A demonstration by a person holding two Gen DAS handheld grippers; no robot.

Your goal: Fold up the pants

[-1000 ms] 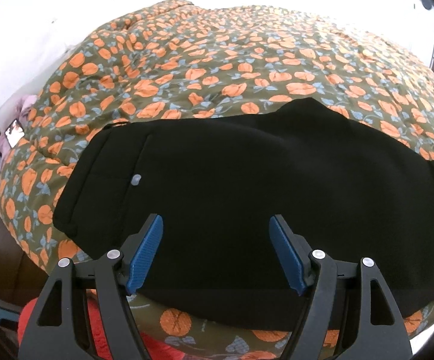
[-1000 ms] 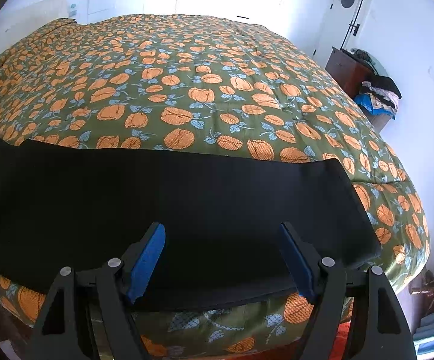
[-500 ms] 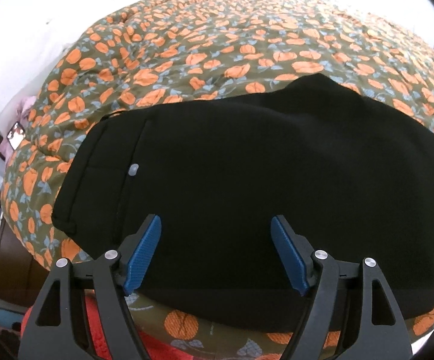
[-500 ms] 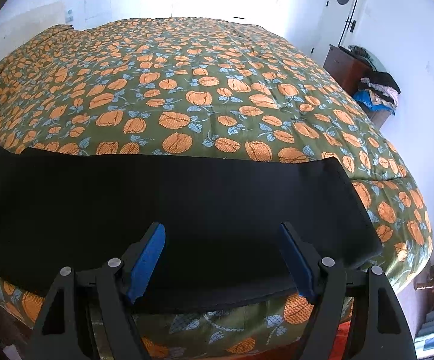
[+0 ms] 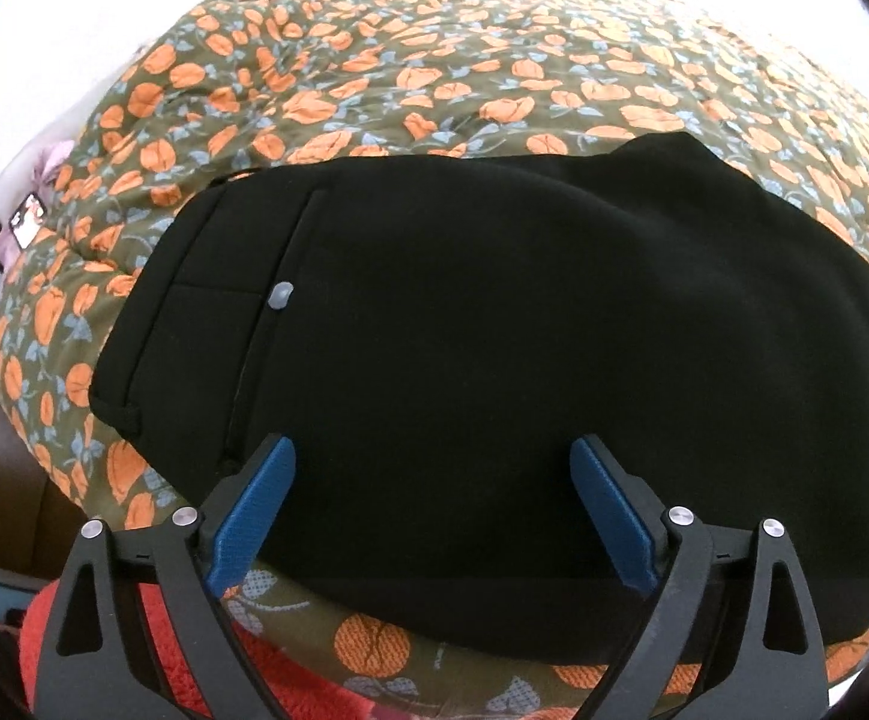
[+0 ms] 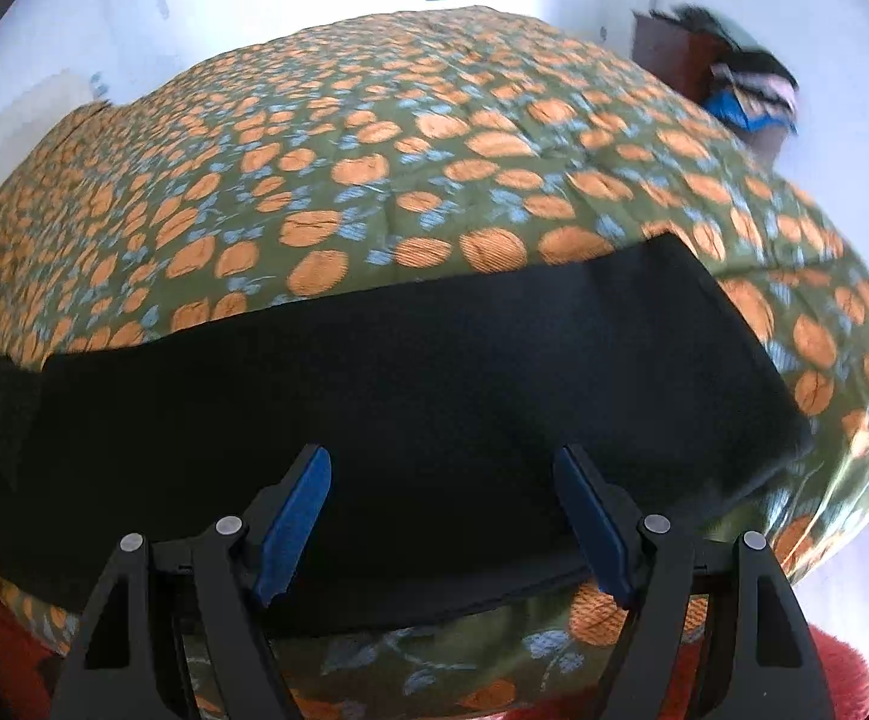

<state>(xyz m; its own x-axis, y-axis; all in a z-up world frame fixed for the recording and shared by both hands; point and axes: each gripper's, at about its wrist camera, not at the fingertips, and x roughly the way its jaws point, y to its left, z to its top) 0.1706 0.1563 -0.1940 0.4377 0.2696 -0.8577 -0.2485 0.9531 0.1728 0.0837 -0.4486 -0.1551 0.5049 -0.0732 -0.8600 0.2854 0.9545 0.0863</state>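
Note:
Black pants point(image 5: 494, 360) lie flat along the near edge of a bed. The left wrist view shows the waist end with a pocket seam and a small grey button point(image 5: 281, 295). The right wrist view shows the leg end point(image 6: 434, 408), its hem at the right. My left gripper point(image 5: 431, 480) is open and empty, its blue pads over the pants' near edge. My right gripper point(image 6: 443, 489) is open and empty, also over the near edge.
The bed has an olive quilt with orange flowers point(image 5: 494, 72) point(image 6: 374, 150). A red cloth point(image 5: 104, 630) lies below the bed edge. A dark dresser with piled clothes point(image 6: 734, 84) stands at the far right by a white wall.
The left gripper has moved closer to the waist end, which fills more of the view. The right gripper has swung and tilted, the view is blurred; both stay open.

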